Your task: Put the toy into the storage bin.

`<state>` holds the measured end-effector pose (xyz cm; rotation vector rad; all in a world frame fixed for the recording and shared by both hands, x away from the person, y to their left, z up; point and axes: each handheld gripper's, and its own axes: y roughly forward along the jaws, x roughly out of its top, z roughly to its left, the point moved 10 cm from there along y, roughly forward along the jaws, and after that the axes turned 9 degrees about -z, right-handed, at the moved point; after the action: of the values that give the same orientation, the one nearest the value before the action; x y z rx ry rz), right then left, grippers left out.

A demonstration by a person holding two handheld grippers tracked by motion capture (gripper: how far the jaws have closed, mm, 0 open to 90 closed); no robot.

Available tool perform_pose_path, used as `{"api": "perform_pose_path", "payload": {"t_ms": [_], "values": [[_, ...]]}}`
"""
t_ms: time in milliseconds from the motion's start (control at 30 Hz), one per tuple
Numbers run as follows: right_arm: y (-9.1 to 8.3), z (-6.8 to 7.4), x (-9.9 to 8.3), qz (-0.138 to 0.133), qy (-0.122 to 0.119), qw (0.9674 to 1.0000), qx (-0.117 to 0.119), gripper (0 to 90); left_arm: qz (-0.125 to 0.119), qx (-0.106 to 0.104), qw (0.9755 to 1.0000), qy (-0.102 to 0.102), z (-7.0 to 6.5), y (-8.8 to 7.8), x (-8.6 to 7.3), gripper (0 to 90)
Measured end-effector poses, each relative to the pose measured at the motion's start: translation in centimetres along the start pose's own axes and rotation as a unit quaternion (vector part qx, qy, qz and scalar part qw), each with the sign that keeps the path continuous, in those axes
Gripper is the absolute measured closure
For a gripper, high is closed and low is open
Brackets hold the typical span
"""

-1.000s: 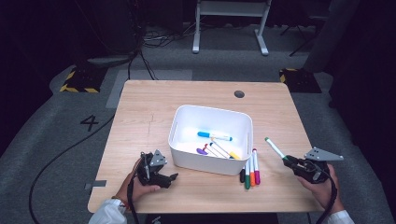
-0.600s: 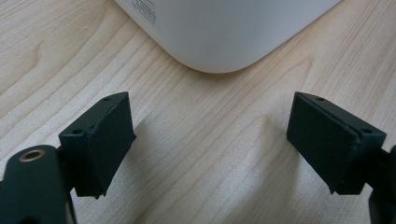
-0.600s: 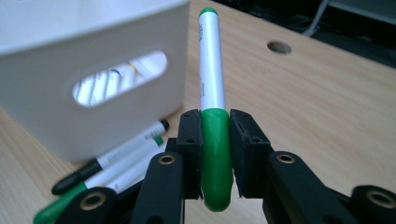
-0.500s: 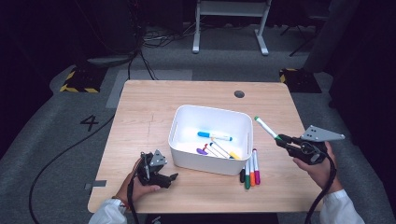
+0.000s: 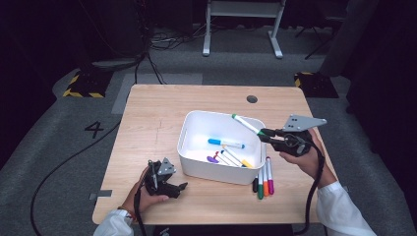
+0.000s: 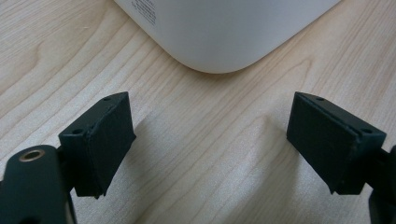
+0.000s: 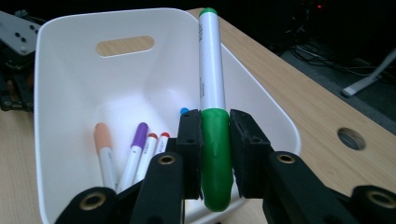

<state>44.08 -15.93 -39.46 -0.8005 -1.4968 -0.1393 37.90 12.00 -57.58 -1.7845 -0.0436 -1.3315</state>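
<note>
A white bin stands mid-table with several markers lying inside. My right gripper hovers over the bin's right rim, shut on a green-capped white marker that slants up and left above the bin. In the right gripper view the two pads clamp the green marker by its cap, above the white bin. My left gripper rests on the table at the bin's front left corner, open, nothing between its jaws. In the left gripper view its pads stand wide apart over bare wood below the bin.
Three markers lie side by side on the wooden table just right of the bin's front corner. A round cable hole sits near the table's far edge. Cables trail from both grippers off the front edge.
My right gripper has risen from the table at the right and moved left with the green marker, now over the bin's right rim. The left gripper has stayed put.
</note>
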Motion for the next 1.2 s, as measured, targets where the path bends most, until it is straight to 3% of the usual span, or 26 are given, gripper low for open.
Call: {"api": "perform_pose_path", "payload": {"t_ms": [100, 167, 567, 667, 1200], "values": [[1.5, 1.0, 0.4, 0.015, -0.008, 0.9997, 0.017, 75.4, 0.000, 0.000, 1.0000, 0.000, 0.0, 0.0, 0.0, 14.9], [2.8, 1.6, 0.5, 0.026, -0.025, 0.9989, 0.030, 75.4, 0.000, 0.000, 1.0000, 0.000, 0.0, 0.0, 0.0, 14.9], [6.8, 4.5, -0.6, 0.086, -0.036, 0.9918, 0.088, 75.4, 0.001, -0.001, 1.0000, -0.001, 0.0, 0.0, 0.0, 14.9], [7.0, 5.1, -0.9, 0.104, -0.050, 0.9887, 0.095, 75.4, 0.000, -0.001, 1.0000, 0.000, 0.0, 0.0, 0.0, 15.0], [5.9, 8.0, -2.4, 0.134, -0.071, 0.9773, 0.148, 75.3, 0.000, -0.001, 1.0000, 0.000, 0.0, 0.0, 0.0, 14.9]]}}
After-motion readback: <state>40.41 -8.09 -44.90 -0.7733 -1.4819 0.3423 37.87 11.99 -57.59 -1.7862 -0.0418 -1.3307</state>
